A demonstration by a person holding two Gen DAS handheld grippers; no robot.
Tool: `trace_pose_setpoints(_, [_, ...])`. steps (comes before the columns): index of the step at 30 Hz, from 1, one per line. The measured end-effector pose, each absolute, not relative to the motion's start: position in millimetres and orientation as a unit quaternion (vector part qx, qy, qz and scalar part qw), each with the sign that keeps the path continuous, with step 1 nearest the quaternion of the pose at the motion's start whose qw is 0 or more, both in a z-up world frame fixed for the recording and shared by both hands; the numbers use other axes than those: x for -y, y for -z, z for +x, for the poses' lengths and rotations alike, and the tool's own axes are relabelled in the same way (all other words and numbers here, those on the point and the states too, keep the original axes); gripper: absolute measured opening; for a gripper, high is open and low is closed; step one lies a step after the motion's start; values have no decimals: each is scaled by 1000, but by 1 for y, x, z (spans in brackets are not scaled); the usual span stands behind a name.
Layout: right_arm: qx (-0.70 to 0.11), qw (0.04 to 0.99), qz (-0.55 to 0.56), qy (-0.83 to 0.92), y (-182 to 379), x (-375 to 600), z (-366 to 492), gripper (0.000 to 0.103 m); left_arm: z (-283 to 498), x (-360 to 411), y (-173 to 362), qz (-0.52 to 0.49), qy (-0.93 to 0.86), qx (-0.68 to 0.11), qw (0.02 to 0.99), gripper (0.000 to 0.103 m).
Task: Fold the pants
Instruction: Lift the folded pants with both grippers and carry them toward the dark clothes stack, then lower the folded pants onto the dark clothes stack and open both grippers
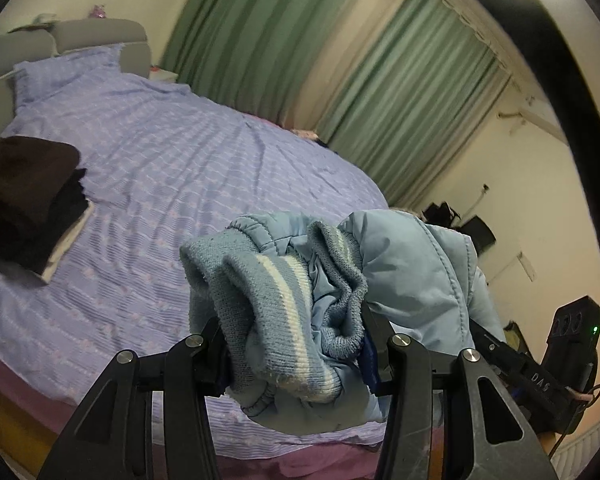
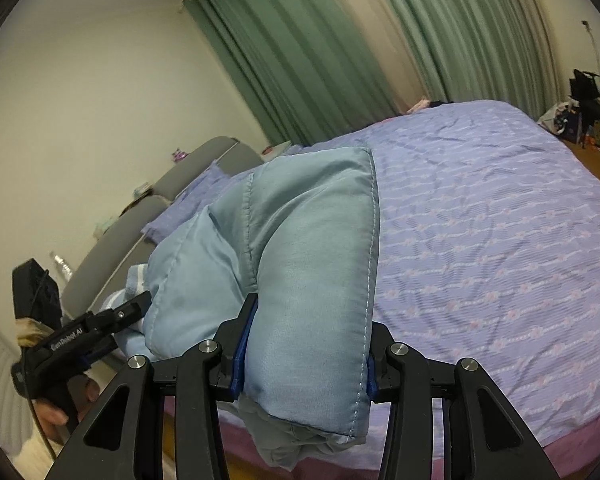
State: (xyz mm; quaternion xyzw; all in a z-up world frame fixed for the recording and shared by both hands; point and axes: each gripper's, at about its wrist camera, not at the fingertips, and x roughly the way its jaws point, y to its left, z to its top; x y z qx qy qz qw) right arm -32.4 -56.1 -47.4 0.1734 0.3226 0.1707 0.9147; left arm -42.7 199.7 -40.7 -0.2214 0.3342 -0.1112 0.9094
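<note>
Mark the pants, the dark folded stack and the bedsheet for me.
pants (image 1: pixel 276 304), left wrist view, striped knit cuff.
dark folded stack (image 1: pixel 28 200), left wrist view, top brown garment.
bedsheet (image 2: pixel 500 240), right wrist view, bare patterned area.

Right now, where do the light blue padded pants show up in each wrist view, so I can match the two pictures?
Left wrist: light blue padded pants at lower centre, ribbed striped cuffs clamped in the left gripper, held above the bed.
Right wrist: pants at lower centre, a smooth quilted fold clamped in the right gripper; the left gripper grips them at lower left.
Shared landmark: green curtains behind the purple bedspread.
</note>
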Motion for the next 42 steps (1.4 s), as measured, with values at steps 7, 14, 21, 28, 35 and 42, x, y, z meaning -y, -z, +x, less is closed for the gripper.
trace_pose_setpoints(7, [-310,915,154,-206,34,-17,-32,43,-65,-277,32,-233,87,-301,921,48])
trace_pose_setpoints(14, [-307,914,170,-204,44,-135,-19,43,-52,-408,34,-217,99,-308,921,48])
trace_pose_setpoints(21, [-326,907,173,-203,52,-237,-10,43,-44,-507,43,-226,89,-329,912,48])
trace_pose_setpoints(28, [-342,895,148,-245,55,-292,21,43,-43,-568,52,-267,45,-320,908,48])
trace_pose_setpoints(35, [-357,883,137,-270,70,-344,56,43,-23,-628,60,-267,26,-322,908,48])
trace_pose_setpoints(42, [-359,891,131,-245,80,-404,98,43,41,-697,74,-263,63,-337,902,48])
